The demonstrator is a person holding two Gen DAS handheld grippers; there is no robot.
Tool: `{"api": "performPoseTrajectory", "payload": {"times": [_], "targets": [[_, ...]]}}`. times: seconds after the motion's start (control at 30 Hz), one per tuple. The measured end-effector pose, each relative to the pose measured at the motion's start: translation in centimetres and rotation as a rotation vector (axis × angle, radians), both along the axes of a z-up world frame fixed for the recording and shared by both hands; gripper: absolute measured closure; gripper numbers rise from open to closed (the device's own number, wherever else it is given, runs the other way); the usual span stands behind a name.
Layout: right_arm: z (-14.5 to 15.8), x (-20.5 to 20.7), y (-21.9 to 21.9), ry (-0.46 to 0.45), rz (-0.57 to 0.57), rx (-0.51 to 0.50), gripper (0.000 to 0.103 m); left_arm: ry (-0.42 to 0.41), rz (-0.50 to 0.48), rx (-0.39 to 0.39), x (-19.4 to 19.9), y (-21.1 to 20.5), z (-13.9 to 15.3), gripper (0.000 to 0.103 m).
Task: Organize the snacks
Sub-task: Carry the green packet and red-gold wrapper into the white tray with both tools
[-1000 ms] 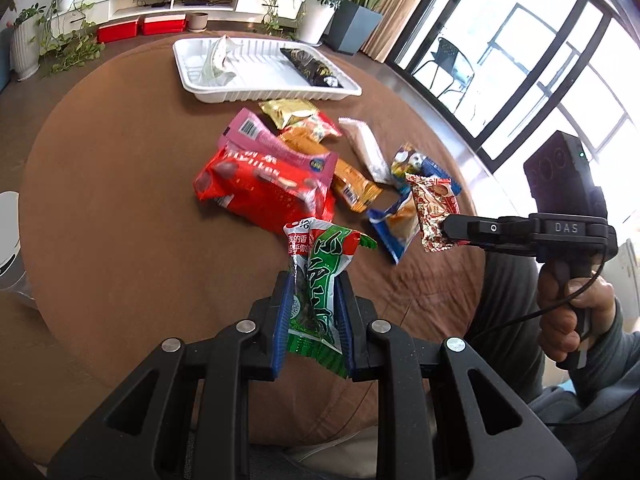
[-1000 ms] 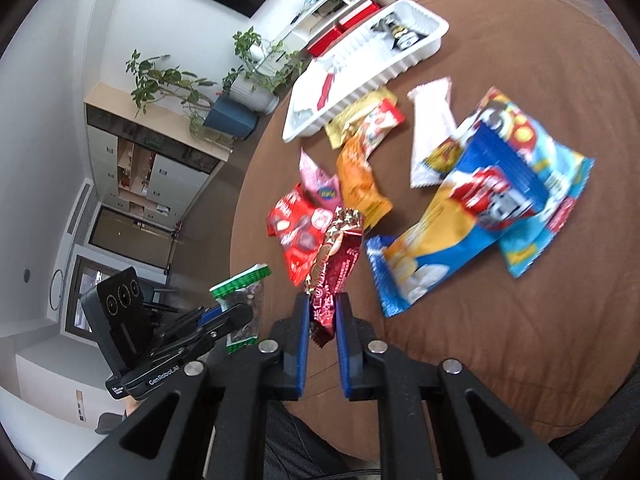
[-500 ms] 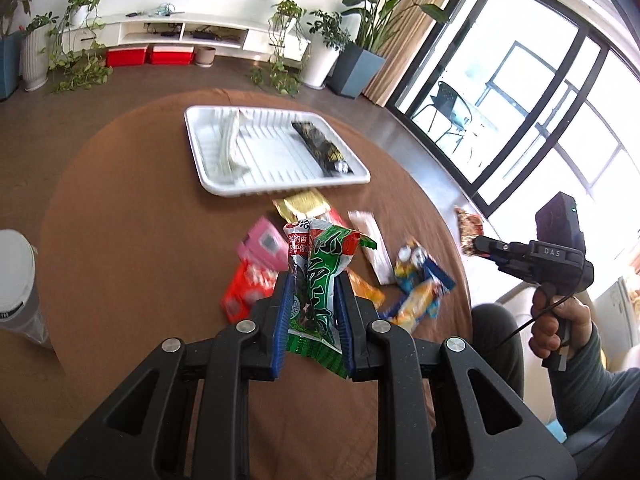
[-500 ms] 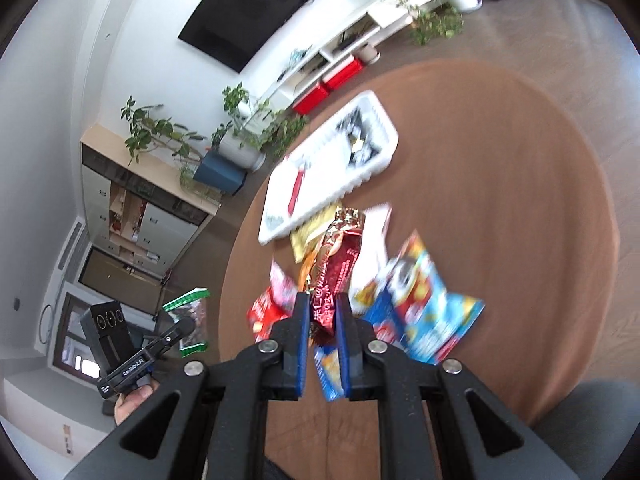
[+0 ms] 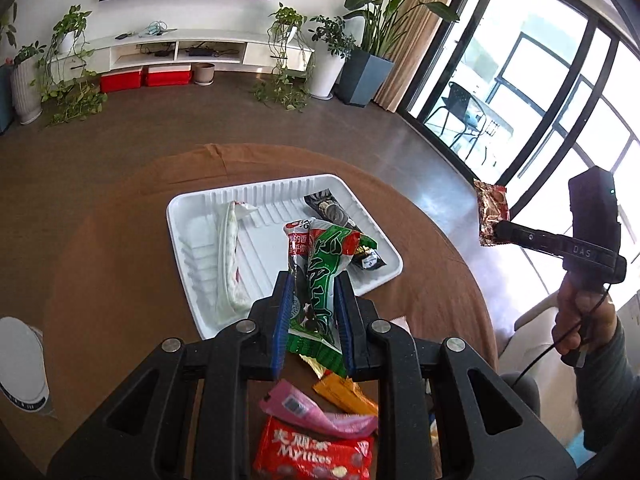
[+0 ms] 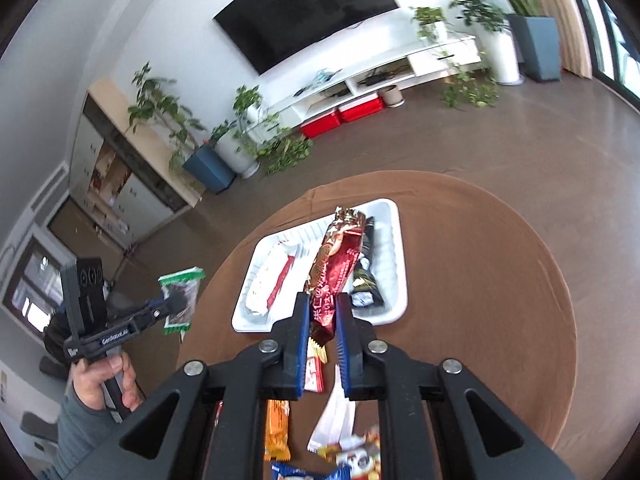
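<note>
Two packets are in the air, one per hand. Left wrist view: left tongs (image 5: 312, 312) pinch a green snack packet (image 5: 320, 276) near its lower half, top end sticking up free, held above the near edge of the white tray (image 5: 188, 264) on the round brown worktop (image 5: 100, 280). Packet looks light, crinkly film, soft and slick, contents likely loose inside; a hold on the flat body near the seam seems safest, and squeezing hard could crush what's in it. Tray already has a white packet (image 5: 230, 256) on the left and a black packet (image 5: 340, 224) on the right, with bare ribbed floor between. Pink packet (image 5: 316, 416), orange packet (image 5: 346, 394) and red Mylikes bag (image 5: 316, 456) lie loose on the worktop below the tongs. Right tongs (image 5: 498, 232) are off to the side, well clear of the worktop. Right wrist view: right tongs (image 6: 324, 320) are pressed on a dark red foil bar (image 6: 336, 268), gripped at its lower end, long free end pointing up over the tray (image 6: 396, 240). Bar looks slim, light, stiffer than the green one but glossy, so it may slide or pivot in an end grip. Left tongs (image 6: 176, 304) hang left of the worktop edge.
</note>
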State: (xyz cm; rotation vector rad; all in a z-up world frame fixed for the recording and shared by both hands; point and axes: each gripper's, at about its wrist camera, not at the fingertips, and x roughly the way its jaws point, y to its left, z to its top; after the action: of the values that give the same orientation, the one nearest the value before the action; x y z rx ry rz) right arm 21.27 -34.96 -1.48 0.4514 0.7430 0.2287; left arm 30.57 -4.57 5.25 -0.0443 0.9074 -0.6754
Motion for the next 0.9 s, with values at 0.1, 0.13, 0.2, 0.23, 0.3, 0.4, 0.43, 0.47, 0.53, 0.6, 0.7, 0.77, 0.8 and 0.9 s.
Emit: {"api": "performPoseTrajectory", "payload": {"times": [0.1, 0.13, 0.2, 0.23, 0.3, 0.4, 0.43, 0.47, 0.53, 0.6, 0.7, 0.77, 0.8, 0.9], "targets": [[-0.2, 3.7, 1.6, 0.03, 0.055, -0.038, 0.089, 0.02, -0.006, 0.016, 2.8, -2.2, -0.8, 0.084], [-0.6, 4.9, 2.2, 0.046, 0.073, -0.042, 0.089, 0.03, -0.001, 0.021, 3.8, -2.7, -1.2, 0.084], [-1.4, 6.5, 3.1, 0.069, 0.094, -0.049, 0.089, 0.053, 0.006, 0.025, 5.3, -3.6, -2.4, 0.084], [-2.0, 7.4, 3.5, 0.087, 0.113, -0.052, 0.089, 0.066, 0.011, 0.032, 6.1, -4.0, -3.2, 0.084], [-3.1, 9.1, 4.2, 0.124, 0.138, -0.058, 0.089, 0.085, 0.02, 0.054, 7.3, -4.8, -4.8, 0.084], [-4.9, 10.1, 5.6, 0.166, 0.156, -0.086, 0.089, 0.108, 0.026, 0.07, 7.9, -5.2, -7.3, 0.084], [-5.4, 10.6, 5.9, 0.177, 0.165, -0.093, 0.089, 0.114, 0.027, 0.076, 8.3, -5.5, -8.1, 0.084], [-6.0, 11.2, 6.2, 0.191, 0.173, -0.102, 0.089, 0.118, 0.028, 0.082, 8.4, -5.6, -8.7, 0.084], [-6.9, 11.9, 6.7, 0.216, 0.192, -0.113, 0.089, 0.131, 0.029, 0.093, 8.6, -5.9, -9.9, 0.084], [-8.1, 12.6, 7.1, 0.248, 0.211, -0.134, 0.089, 0.134, 0.031, 0.104, 8.9, -6.2, -10.6, 0.084], [-9.3, 13.4, 7.3, 0.284, 0.215, -0.142, 0.089, 0.131, 0.024, 0.134, 9.2, -6.8, -11.4, 0.083], [-10.2, 13.6, 7.1, 0.302, 0.209, -0.136, 0.089, 0.133, 0.022, 0.147, 9.4, -7.0, -12.0, 0.083], [-10.6, 13.7, 7.0, 0.312, 0.207, -0.135, 0.089, 0.136, 0.023, 0.151, 9.3, -7.2, -12.2, 0.083], [-11.3, 13.3, 7.2, 0.331, 0.208, -0.148, 0.089, 0.146, 0.022, 0.159, 9.6, -7.1, -13.3, 0.083]]}}
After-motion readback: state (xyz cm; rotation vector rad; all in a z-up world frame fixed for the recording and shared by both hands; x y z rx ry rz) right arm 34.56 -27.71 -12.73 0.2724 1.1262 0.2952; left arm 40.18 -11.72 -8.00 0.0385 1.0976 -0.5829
